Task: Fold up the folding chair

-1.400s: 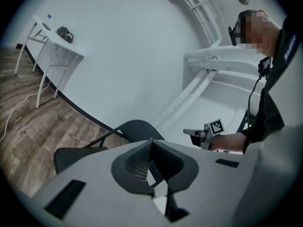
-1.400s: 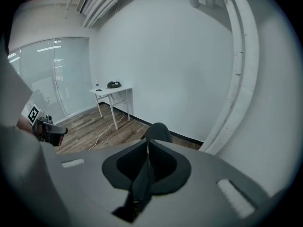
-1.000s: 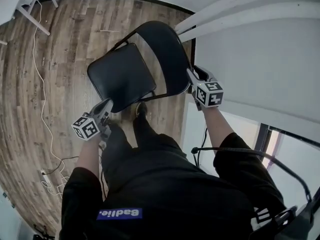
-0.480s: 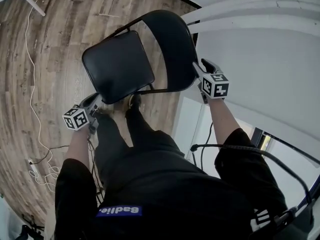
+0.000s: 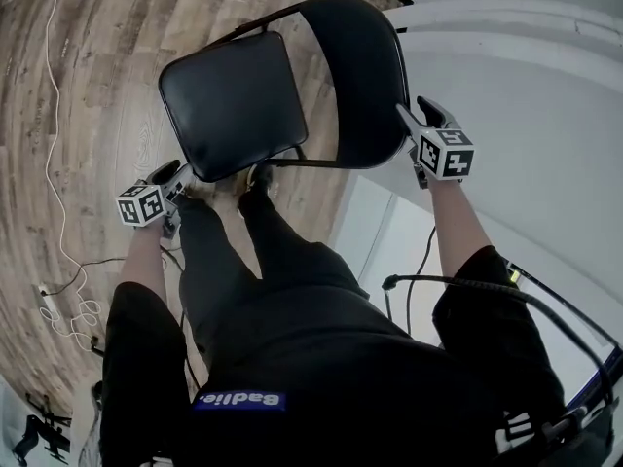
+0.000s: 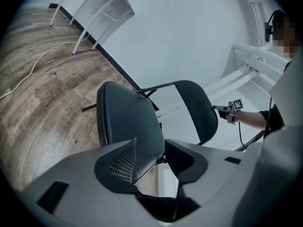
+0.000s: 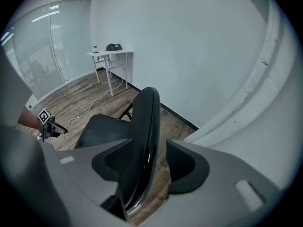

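Observation:
The black folding chair stands open on the wood floor, with its seat (image 5: pixel 234 100) flat and its backrest (image 5: pixel 365 76) upright. My left gripper (image 5: pixel 178 176) is at the seat's front edge. In the left gripper view its jaws (image 6: pixel 150 148) are opening, and the seat (image 6: pixel 125 119) pokes its edge between them, beside the left pad. My right gripper (image 5: pixel 411 113) is at the backrest's right side. Its jaws (image 7: pixel 149 148) are also opening, and the backrest (image 7: pixel 144 126) runs edge-on through the gap, with space on its right.
The person's feet (image 5: pixel 258 178) stand right in front of the seat. A white cable (image 5: pixel 54 95) snakes over the floor at the left. A white wall with ledges (image 5: pixel 526 66) rises close behind the chair. A small white table (image 7: pixel 111 56) stands farther off.
My left gripper has sunk to the seat's front edge and its jaws have parted. The right gripper has stayed at the backrest's side, a little lower, with its jaws wider.

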`<act>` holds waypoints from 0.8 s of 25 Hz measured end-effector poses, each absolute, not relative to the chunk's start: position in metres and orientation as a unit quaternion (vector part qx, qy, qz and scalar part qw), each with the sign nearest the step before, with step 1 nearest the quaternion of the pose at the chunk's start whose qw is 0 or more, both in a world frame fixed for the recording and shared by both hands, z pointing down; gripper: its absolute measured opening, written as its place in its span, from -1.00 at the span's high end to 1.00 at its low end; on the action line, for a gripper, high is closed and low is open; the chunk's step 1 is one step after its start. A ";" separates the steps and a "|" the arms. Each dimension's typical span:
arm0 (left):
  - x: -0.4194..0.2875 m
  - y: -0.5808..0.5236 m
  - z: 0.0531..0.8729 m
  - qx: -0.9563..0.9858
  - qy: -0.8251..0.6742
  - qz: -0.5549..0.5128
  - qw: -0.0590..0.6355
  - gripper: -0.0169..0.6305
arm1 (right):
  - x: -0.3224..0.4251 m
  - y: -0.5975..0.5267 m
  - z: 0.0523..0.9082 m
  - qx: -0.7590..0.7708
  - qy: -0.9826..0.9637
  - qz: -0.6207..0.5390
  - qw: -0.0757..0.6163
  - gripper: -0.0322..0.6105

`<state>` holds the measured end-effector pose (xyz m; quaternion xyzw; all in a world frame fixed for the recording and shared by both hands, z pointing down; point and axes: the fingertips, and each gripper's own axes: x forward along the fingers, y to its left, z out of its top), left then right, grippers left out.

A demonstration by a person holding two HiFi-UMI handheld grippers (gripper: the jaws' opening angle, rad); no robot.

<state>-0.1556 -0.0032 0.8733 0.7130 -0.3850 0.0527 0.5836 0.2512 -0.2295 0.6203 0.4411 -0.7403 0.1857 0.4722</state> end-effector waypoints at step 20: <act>-0.170 -0.020 1.010 0.697 -0.306 0.053 0.646 0.07 | 0.239 -0.262 0.655 0.392 -0.753 0.214 0.483 0.09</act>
